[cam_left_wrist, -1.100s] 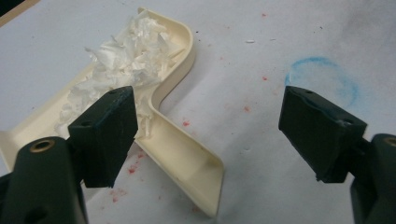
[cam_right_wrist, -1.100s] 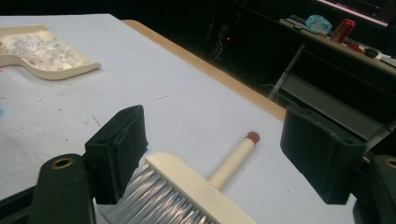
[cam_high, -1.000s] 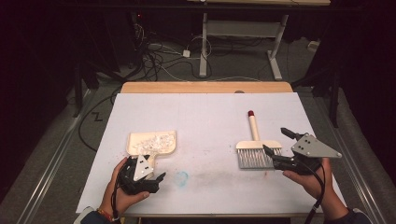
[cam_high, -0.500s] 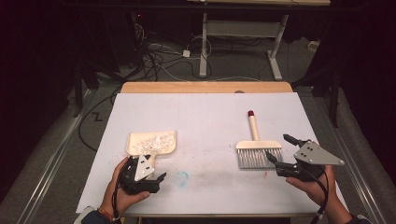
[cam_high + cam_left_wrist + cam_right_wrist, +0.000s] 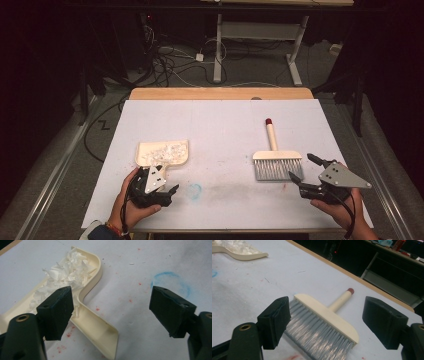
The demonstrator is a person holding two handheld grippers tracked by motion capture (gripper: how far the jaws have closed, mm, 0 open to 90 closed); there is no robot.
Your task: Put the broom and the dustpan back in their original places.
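While I hold both grippers low at near desk (image 5: 225, 125) edge, sweeping looks mostly done. Dustpan (image 5: 163, 152) lies loaded with white shreds (image 5: 67, 267); its handle just beside left gripper (image 5: 159, 192), jaws spread wide, gripping nothing. Brush (image 5: 276, 159) rests well right of dustpan, bristles toward me, right gripper (image 5: 303, 172) just beyond bristles, jaws wide apart, empty. Left to do, I judge: few specks and red flecks (image 5: 97, 308) near dustpan, blue ring (image 5: 194, 189) stain; then lift dustpan, empty it.
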